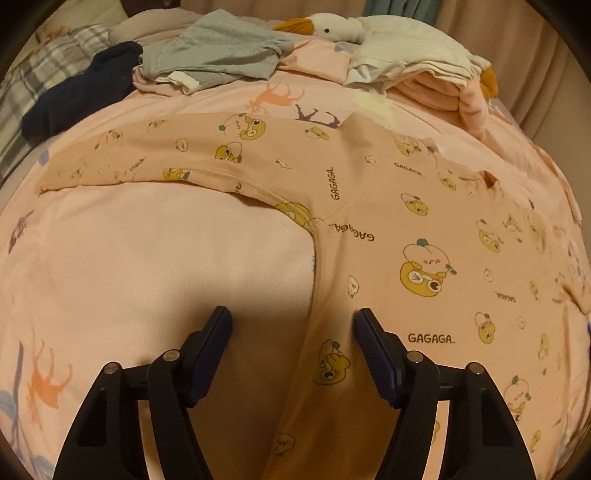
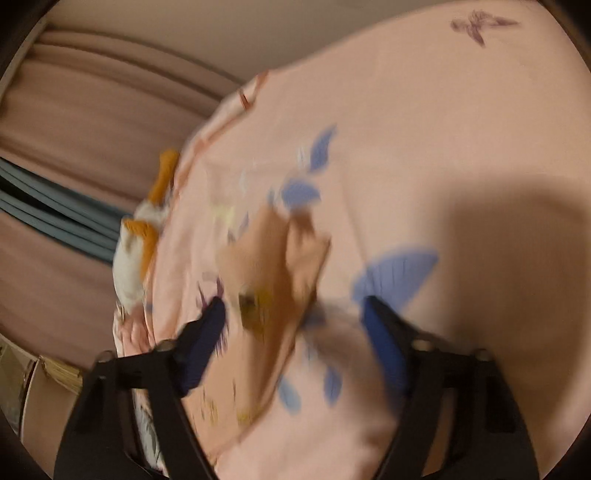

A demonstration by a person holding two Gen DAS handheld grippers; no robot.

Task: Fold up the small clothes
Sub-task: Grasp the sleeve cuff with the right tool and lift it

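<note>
Covering the bed, a pink sheet (image 1: 129,258) printed with animals and butterflies carries the peach cartoon-print garment (image 1: 388,206), spread flat. Beyond it lie a grey garment (image 1: 218,51), a dark garment (image 1: 81,96), folded pale clothes (image 1: 424,77) and a plush goose (image 1: 354,29); curtains (image 2: 74,110) hang behind. The left gripper (image 1: 293,321) points steeply down, jaws parted and unclenched, straddling the garment's side seam without pressing it. The right gripper (image 2: 293,310) is blurred, jaws apart around an end of the peach fabric; contact cannot be determined.
</note>
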